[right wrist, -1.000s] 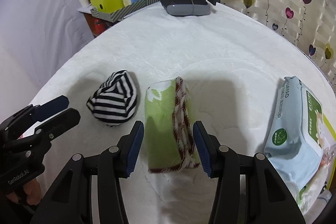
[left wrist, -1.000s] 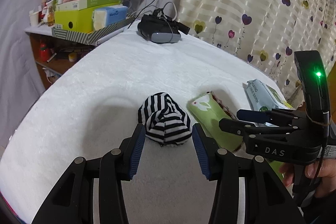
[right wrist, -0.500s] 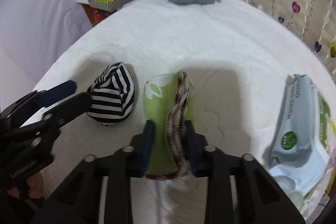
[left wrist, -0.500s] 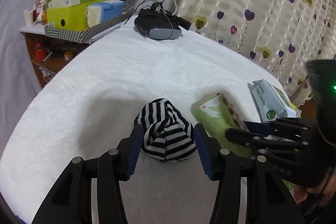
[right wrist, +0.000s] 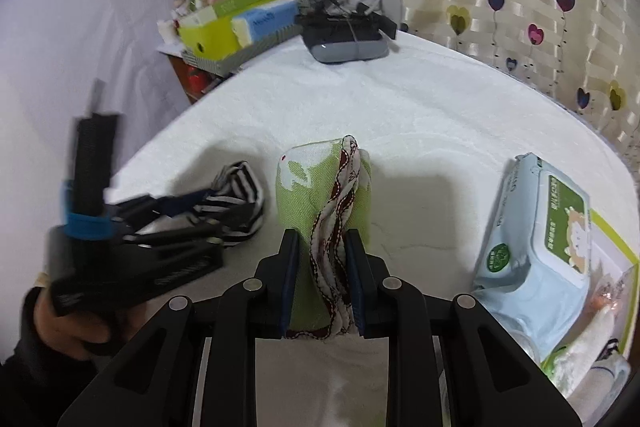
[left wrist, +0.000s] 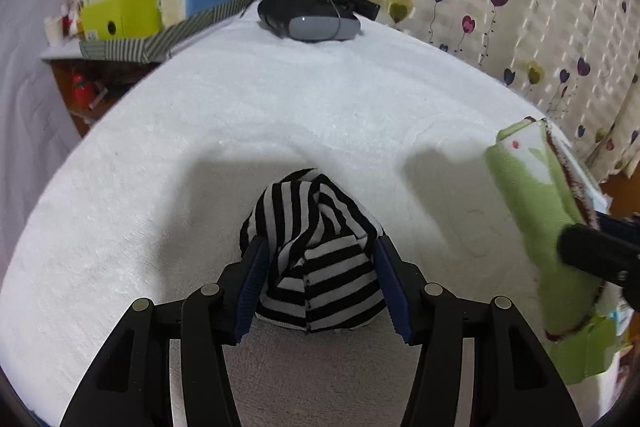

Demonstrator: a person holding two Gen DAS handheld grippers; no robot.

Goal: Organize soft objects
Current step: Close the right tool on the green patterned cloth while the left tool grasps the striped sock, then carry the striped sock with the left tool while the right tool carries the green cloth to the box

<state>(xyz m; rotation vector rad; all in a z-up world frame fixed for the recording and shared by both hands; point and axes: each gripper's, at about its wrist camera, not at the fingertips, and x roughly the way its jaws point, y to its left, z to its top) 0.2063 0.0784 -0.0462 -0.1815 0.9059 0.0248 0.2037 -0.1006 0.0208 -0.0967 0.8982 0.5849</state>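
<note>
Between our right gripper's (right wrist: 319, 281) pads sits the green folded cloth (right wrist: 316, 195), pinched across its near end where the maroon-and-white trim (right wrist: 340, 211) runs; those jaws have just been closing and now stand narrow, clamped on the fabric. From the left wrist view the cloth looks raised off the white blanket (left wrist: 280, 107), hanging limp below the grip, so we judge it light and floppy; a hold nearer its middle would keep the 2 ends from drooping.

Our left gripper (left wrist: 320, 285) stands wide, its jaws having just been opening, and the striped bundle (left wrist: 316, 247) lies between them on the blanket. The blue pads (left wrist: 252, 279) sit close against its sides, yet the fabric shows no squeeze, so we read it as not yet held. It looks soft, loosely wadded and easy to deform; we would take it low and around its thickest part, so that a loose fold does not slip out.

Further right, a pack of wet wipes (right wrist: 536, 239) rests near the blanket's edge. At the far end lies a dark headset (left wrist: 310, 15).
</note>
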